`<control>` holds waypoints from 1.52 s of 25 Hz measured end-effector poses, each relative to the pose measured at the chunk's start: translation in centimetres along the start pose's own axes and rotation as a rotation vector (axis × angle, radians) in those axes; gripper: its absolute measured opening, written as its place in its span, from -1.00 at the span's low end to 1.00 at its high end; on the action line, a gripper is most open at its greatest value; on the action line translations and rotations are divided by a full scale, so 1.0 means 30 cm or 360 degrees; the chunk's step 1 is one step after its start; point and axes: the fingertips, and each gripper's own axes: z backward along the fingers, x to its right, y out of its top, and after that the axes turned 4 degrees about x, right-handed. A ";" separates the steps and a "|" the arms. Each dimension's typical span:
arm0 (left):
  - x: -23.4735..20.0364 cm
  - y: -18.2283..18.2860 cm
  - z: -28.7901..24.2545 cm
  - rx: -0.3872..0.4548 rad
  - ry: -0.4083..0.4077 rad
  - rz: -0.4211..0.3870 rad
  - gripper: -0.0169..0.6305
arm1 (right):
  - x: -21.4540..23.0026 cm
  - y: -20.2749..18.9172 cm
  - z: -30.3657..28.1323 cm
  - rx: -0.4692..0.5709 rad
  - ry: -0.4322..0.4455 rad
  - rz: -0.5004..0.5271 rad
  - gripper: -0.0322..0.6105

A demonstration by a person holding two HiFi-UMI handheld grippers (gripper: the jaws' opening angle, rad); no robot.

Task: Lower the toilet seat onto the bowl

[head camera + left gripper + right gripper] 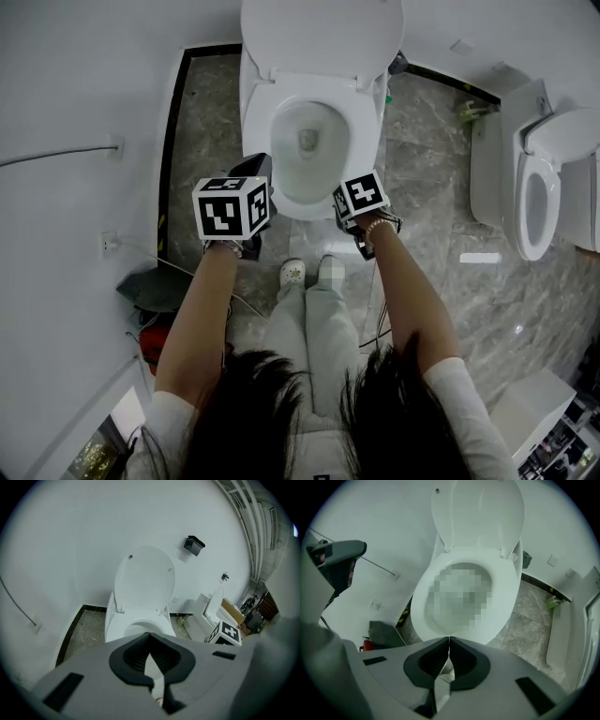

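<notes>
She stands right up against the toilet, a pair of tongs in each hand, both held out over the near rim. The toilet seat [366,131] lies flat on the bowl [309,141], its white ring following the rim all the way round. The lid [323,33] stands upright at the far side against the white wall.

The left tongs [149,633] are closed, their dark tips meeting, with nothing between them. They sit above the near left of the rim. The right tongs [449,639] are closed and empty too. They point steeply down over the near right of the seat without touching it.

Her shoes [292,273] are planted on the grey marbled floor [431,216], just near of the bowl. A second toilet [534,187] stands well off to the right, its lid also raised. On the left, by the wall, a dark bag [150,286] lies on the floor. A small black box [193,545] is fixed to the far wall, right of the lid.
</notes>
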 end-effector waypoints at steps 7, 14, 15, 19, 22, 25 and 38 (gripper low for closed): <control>0.081 0.124 0.061 0.0073 -0.0020 0.0002 -0.92 | -0.019 0.060 0.167 0.0130 0.0026 0.0007 -0.81; 0.147 0.244 0.150 0.0131 -0.0027 -0.0015 -0.92 | -0.057 0.135 0.365 0.0233 0.0042 0.0011 -0.81; 0.158 0.260 0.160 0.0134 -0.0029 -0.0024 -0.92 | -0.060 0.144 0.388 0.0243 0.0042 0.0015 -0.81; 0.193 0.304 0.199 0.0141 -0.0031 -0.0020 -0.92 | -0.076 0.167 0.468 0.0269 0.0050 0.0022 -0.81; 0.216 0.327 0.226 0.0143 -0.0033 0.0009 -0.92 | -0.088 0.180 0.528 0.0280 0.0056 0.0028 -0.81; 0.243 0.363 0.251 0.0154 -0.0034 -0.0017 -0.92 | -0.099 0.210 0.604 0.0320 0.0050 0.0056 -0.81; 0.316 0.498 0.388 0.0254 -0.0021 -0.0064 -0.92 | -0.156 0.257 0.876 0.0517 0.0042 0.0180 -0.81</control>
